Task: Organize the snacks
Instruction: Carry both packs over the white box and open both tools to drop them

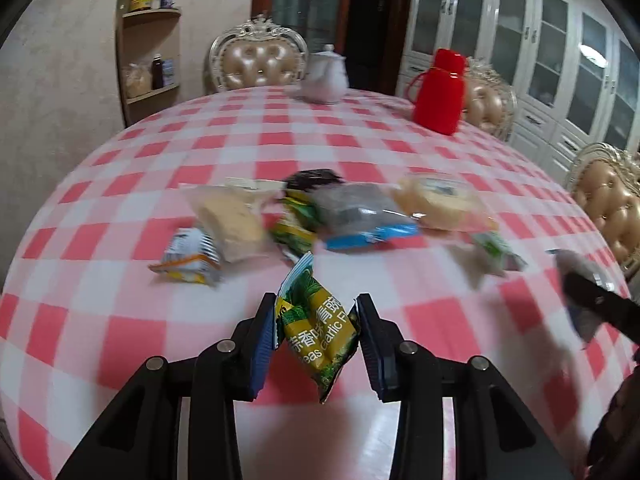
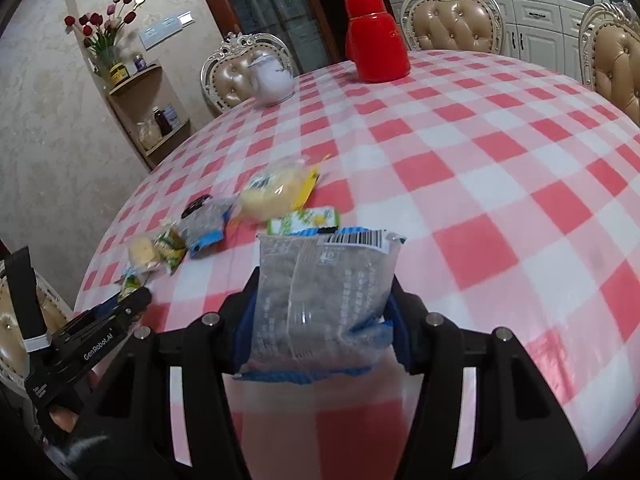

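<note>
Jaws clamp two packets: left gripper green pea packet, right gripper grey packet.

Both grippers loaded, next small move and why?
Probably carry both packets clear before sorting. The left gripper pinches the green pea packet above the cloth; the right gripper holds the grey packet. No bin shows, and the loose snack pile lies just ahead.
</note>
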Demonstrator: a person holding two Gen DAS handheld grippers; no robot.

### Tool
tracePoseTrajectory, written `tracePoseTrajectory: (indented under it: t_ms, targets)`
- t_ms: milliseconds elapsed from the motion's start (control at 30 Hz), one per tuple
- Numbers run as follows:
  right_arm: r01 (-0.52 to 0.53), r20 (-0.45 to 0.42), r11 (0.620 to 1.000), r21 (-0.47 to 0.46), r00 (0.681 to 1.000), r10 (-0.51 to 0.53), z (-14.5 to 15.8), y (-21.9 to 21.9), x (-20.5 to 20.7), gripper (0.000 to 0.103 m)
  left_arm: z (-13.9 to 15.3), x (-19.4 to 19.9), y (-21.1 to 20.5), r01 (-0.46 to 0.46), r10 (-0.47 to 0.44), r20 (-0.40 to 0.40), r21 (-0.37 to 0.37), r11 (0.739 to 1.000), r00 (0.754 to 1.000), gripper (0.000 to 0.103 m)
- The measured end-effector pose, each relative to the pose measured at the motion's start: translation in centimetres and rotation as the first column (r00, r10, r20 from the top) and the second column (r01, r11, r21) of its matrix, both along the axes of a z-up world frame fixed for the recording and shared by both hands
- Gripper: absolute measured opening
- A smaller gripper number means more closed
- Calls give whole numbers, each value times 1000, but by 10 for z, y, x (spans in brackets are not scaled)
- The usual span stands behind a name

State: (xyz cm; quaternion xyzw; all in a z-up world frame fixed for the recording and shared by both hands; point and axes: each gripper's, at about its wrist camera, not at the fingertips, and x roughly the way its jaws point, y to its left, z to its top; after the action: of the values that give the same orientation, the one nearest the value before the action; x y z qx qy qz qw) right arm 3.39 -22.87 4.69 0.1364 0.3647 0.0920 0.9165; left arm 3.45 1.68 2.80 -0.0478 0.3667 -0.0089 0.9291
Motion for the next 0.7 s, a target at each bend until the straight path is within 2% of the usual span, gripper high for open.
tracePoseTrajectory:
  t_ms: [267, 533, 700]
  targets:
    - [-15, 25, 1000, 19, 1000, 15, -1, 9, -43, 59, 8, -28, -20, 27, -27, 52, -5, 1000, 998, 40]
    - [30, 63, 999, 39, 998, -32, 0, -2, -86, 59, 10, -48, -32, 48, -45, 76, -29, 998, 996, 40]
    - [45, 28, 997, 59, 999, -47, -12, -14, -106, 59, 13, -64, -47, 76, -71, 96, -45, 996, 993, 40]
